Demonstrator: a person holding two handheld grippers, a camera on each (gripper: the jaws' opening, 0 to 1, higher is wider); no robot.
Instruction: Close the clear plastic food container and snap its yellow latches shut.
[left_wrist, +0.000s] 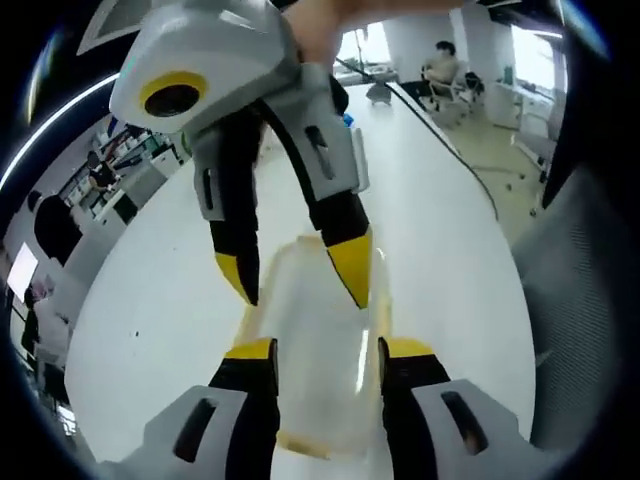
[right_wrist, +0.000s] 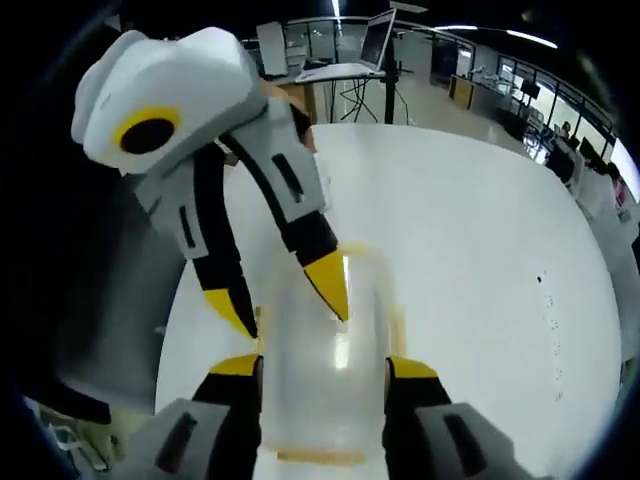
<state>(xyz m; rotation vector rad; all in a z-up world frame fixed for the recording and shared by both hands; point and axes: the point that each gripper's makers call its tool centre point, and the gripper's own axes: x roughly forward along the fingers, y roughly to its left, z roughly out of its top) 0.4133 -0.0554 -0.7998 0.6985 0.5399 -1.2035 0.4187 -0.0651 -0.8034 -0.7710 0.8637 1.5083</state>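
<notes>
A clear plastic food container (left_wrist: 318, 330) (right_wrist: 325, 345) lies on the white table (left_wrist: 440, 250) (right_wrist: 480, 240), its lid on top, with faint yellow latches (left_wrist: 300, 445) (right_wrist: 320, 457) along its edges. My left gripper (left_wrist: 328, 350) rises from the bottom of the left gripper view, jaws wide apart, the container showing between them. Opposite it, my right gripper (left_wrist: 295, 278) comes down from above, its yellow fingertips (left_wrist: 352, 268) over the lid. In the right gripper view the right gripper (right_wrist: 323, 367) is spread across the container and the left gripper (right_wrist: 282, 297) points down at it. Whether the tips touch the lid is unclear.
A grey chair back (left_wrist: 585, 300) (right_wrist: 110, 300) stands close to the table's edge beside the container. A dark cable (left_wrist: 440, 130) runs along the far part of the table. A person (left_wrist: 440, 65) sits further back. A laptop on a stand (right_wrist: 378, 40) is beyond the table.
</notes>
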